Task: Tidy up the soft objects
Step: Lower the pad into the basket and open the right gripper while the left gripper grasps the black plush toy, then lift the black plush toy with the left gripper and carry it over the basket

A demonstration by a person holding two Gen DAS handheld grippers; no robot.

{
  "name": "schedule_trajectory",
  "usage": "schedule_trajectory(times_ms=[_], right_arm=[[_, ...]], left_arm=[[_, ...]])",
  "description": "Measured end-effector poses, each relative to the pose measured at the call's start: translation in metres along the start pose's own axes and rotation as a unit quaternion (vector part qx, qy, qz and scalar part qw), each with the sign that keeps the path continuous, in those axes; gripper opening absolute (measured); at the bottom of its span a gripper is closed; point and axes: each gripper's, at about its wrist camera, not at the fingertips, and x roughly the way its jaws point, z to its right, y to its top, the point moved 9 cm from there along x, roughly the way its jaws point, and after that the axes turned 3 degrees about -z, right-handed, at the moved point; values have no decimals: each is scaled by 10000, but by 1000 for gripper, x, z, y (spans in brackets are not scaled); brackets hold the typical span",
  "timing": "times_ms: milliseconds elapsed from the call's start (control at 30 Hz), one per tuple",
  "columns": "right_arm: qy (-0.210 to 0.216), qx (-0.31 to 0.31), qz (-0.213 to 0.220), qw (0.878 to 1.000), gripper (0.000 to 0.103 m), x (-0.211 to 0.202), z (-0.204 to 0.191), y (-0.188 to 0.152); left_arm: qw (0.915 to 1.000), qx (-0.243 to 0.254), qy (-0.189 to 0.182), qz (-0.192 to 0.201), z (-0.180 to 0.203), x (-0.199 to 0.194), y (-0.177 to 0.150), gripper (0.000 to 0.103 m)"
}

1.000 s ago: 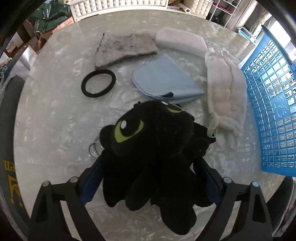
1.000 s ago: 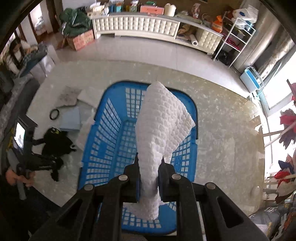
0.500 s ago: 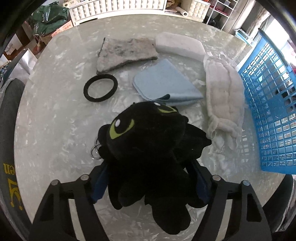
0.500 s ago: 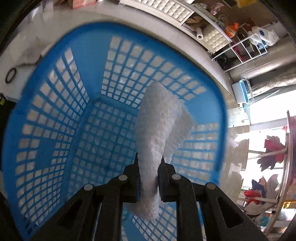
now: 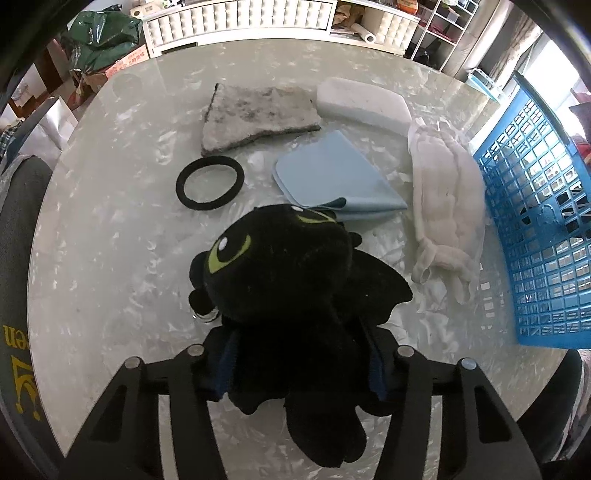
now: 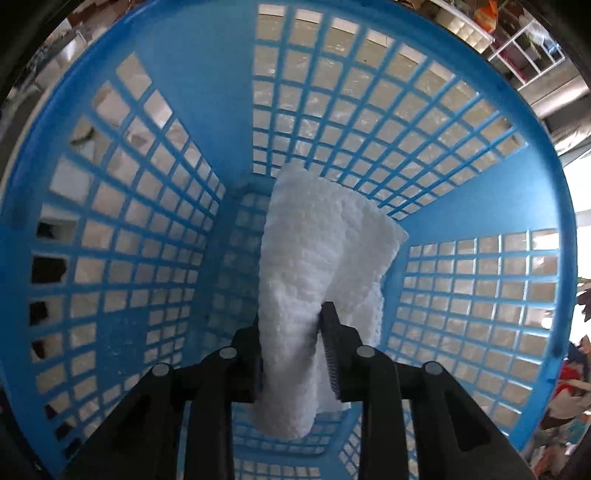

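Note:
My left gripper [image 5: 299, 363] is shut on a black plush dragon with green eyes [image 5: 284, 273] and holds it above the round marble table [image 5: 110, 221]. On the table lie a black hair band [image 5: 209, 182], a grey rag [image 5: 255, 116], a folded light blue cloth [image 5: 332, 173], a white sponge block [image 5: 364, 105] and a white padded cloth [image 5: 445, 199]. The blue basket [image 5: 546, 229] stands at the right. My right gripper [image 6: 293, 356] is deep inside the blue basket [image 6: 207, 74], its jaws closed on a white textured cloth [image 6: 314, 258].
A dark chair back [image 5: 18, 206] sits at the table's left edge. White cabinets [image 5: 240, 14] and shelves [image 5: 439, 33] stand beyond the table. A green bag [image 5: 103, 40] lies on the floor at the far left.
My right gripper has gone down into the basket with the white cloth. My left gripper has closed tighter on the plush dragon and lifted it a little.

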Motion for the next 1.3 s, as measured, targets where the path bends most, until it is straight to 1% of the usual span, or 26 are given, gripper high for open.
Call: schedule_trajectory(times_ms=[67, 100, 133, 167, 233, 333, 433, 500, 533, 567, 633, 733, 800, 867, 900, 1033, 1200, 1233, 1300], right_arm=[[222, -4, 35, 9997, 51, -6, 4, 3], [261, -6, 29, 9997, 55, -11, 11, 4], [292, -8, 28, 9996, 65, -15, 14, 4], [311, -13, 30, 9995, 70, -19, 15, 3], [262, -6, 101, 9996, 75, -29, 19, 1], [200, 66, 141, 9997, 86, -45, 36, -16], [354, 214, 236, 9989, 85, -63, 42, -25], [494, 339, 308, 9977, 88, -76, 46, -31], [526, 420, 388, 9970, 92, -86, 48, -36], [511, 463, 445, 9966, 94, -93, 50, -39], [577, 495, 635, 9951, 95, -114, 50, -47], [675, 564, 900, 9920, 102, -139, 53, -59], [680, 621, 1078, 9899, 102, -156, 58, -68], [684, 724, 1193, 9878, 103, -166, 63, -82], [698, 768, 1219, 9871, 103, -161, 70, -83], [606, 927, 1344, 9847, 103, -174, 86, -105], [620, 1088, 1512, 9805, 103, -178, 107, -129], [613, 1100, 1525, 9802, 103, -170, 98, -121], [638, 1136, 1544, 9794, 103, -166, 97, -121]], left_arm=[[10000, -17, 0, 24, 0, -1, -1, 49], [10000, -35, -24, 30, 0, -2, -1, 47], [10000, -48, -49, 31, -1, -2, -2, 46], [10000, -57, -70, 32, -2, -3, -2, 46], [9999, -68, -99, 43, -2, -4, -2, 45], [9998, -66, -151, 59, -2, -5, -2, 43], [9996, -52, -259, 80, -4, -7, -6, 42], [9995, -41, -303, 60, -4, -10, -8, 41], [9995, -33, -293, 77, -5, -13, -9, 41], [9995, -46, -285, 93, -6, -15, -10, 41], [9994, -84, -300, 130, -7, -23, -11, 41], [9992, -125, -331, 195, -5, -37, -15, 41], [9991, -172, -277, 261, -4, -48, -18, 41], [9987, -189, -311, 359, -1, -62, -20, 41], [9985, -197, -305, 406, 0, -69, -21, 41], [9978, -104, -243, 602, 11, -95, -20, 41], [9959, 191, -253, 852, 40, -132, -16, 41], [9952, 257, -280, 901, 48, -139, -15, 41], [9937, 387, -343, 993, 63, -154, -14, 41]])
